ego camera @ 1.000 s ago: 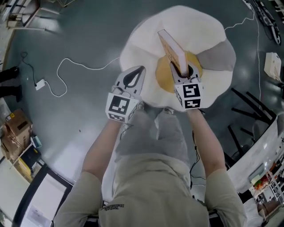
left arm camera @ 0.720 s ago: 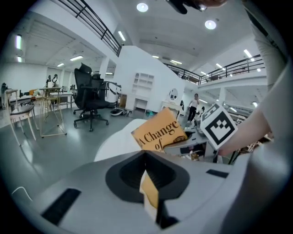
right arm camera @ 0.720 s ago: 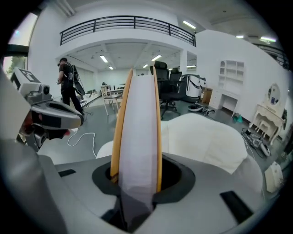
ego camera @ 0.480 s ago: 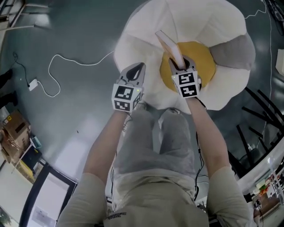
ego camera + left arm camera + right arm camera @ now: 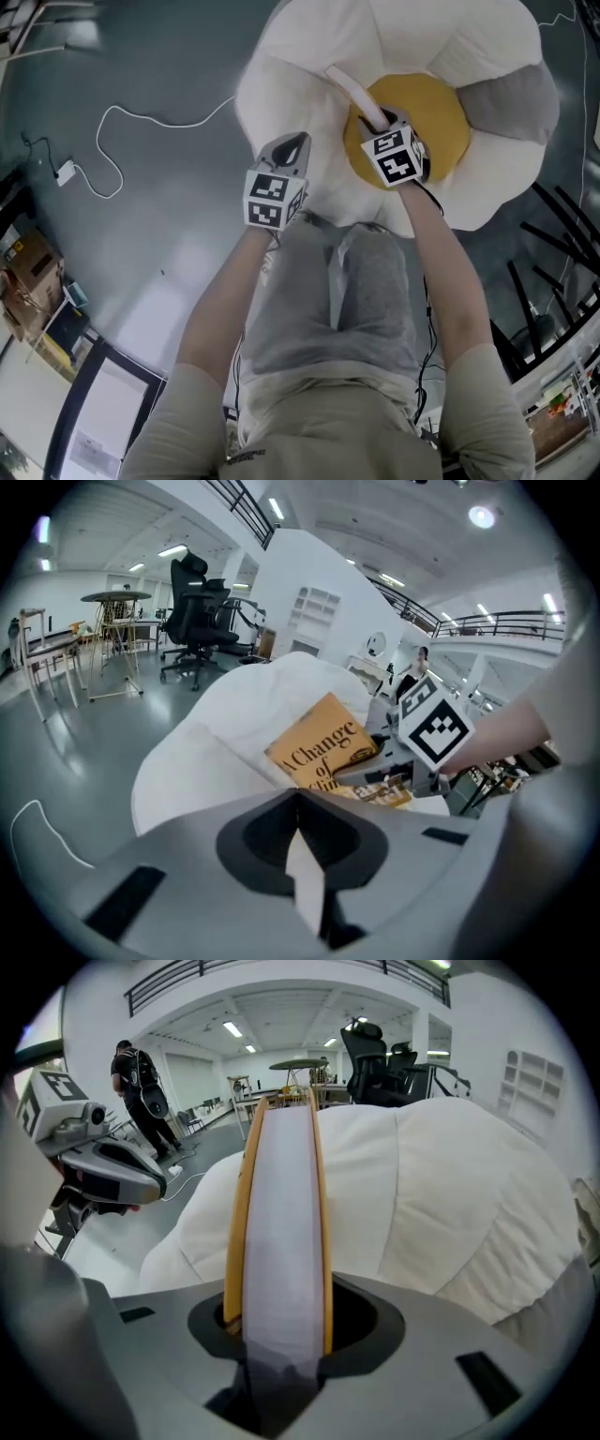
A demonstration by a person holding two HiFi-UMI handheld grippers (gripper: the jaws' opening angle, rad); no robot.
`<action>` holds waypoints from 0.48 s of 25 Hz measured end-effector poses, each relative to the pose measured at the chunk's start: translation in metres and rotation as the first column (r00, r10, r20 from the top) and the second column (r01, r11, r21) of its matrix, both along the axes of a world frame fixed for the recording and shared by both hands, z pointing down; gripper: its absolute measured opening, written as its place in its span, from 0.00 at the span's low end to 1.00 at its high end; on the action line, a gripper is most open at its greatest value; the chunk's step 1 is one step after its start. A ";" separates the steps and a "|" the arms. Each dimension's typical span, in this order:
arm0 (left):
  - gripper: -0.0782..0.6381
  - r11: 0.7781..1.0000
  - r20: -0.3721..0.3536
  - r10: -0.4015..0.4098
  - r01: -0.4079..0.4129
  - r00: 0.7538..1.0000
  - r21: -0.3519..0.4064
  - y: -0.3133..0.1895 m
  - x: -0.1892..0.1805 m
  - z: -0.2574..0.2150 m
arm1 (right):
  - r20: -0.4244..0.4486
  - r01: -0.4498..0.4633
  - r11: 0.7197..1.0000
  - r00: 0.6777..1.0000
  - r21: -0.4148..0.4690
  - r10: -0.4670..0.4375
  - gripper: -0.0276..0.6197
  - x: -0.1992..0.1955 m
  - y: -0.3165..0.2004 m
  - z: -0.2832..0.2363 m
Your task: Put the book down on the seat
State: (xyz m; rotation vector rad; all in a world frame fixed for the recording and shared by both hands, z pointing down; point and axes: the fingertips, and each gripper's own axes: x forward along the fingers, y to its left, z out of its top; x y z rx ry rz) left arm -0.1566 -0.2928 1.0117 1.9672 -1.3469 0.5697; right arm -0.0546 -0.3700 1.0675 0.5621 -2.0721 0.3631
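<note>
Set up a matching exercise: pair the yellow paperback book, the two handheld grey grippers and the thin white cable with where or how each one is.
Column one:
1. yellow paperback book
2. left gripper
3. right gripper
4. thin white cable

Column two:
A. lying looped on the grey floor
B. jaws together, nothing in them
C. clamped on the book
D. gripped by one end, over the white flower-shaped cushion seat

Pairs: 1-D, 2-B, 3-C, 4-A
</note>
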 end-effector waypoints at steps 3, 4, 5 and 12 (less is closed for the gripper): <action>0.12 1.000 0.001 0.000 0.000 1.000 0.000 0.003 0.004 -0.007 | 0.044 0.012 0.997 0.999 -0.074 -0.009 0.39 -0.008 0.011 -0.006; 0.12 1.000 -0.001 0.001 -0.001 1.000 -0.001 0.003 0.004 -0.012 | 0.061 0.008 0.995 0.998 -0.098 -0.002 0.43 -0.010 0.015 -0.010; 0.12 1.000 -0.003 0.002 -0.002 1.000 0.001 0.003 0.003 -0.018 | 0.074 0.003 0.993 0.997 -0.118 0.006 0.44 -0.011 0.020 -0.015; 0.12 1.000 0.005 0.021 -0.021 1.000 -0.008 0.017 -0.001 -0.074 | 0.093 0.009 0.985 0.996 -0.175 0.008 0.46 0.000 0.068 -0.065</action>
